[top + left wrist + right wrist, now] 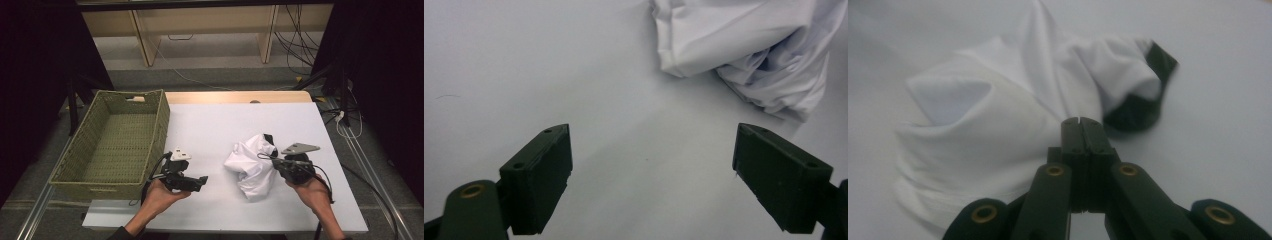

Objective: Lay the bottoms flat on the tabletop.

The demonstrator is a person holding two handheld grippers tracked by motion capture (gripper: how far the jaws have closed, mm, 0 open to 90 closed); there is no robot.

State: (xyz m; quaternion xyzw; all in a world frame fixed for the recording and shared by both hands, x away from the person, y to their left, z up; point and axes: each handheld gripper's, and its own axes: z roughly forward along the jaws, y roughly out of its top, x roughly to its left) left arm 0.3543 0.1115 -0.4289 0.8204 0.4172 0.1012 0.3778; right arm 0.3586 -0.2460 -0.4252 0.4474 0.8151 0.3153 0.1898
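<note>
A crumpled white cloth (252, 167) with a black edge (1148, 100) lies right of the middle of the white table (220, 125). My right gripper (278, 165) comes at it from the right. In the right gripper view its jaws (1081, 122) are pressed together, and the cloth's (998, 135) folds gather at their tips. My left gripper (199, 182) rests low over the table left of the cloth, pointing right. It (651, 170) stands open with only bare table between its pads. The cloth (744, 45) lies a little beyond them, apart from both.
A green woven basket (162, 125) stands at the table's left edge, beside my left hand. A strip of wooden tabletop (235, 96) shows behind the white surface. Cables lie on the floor (300, 55) at the back right.
</note>
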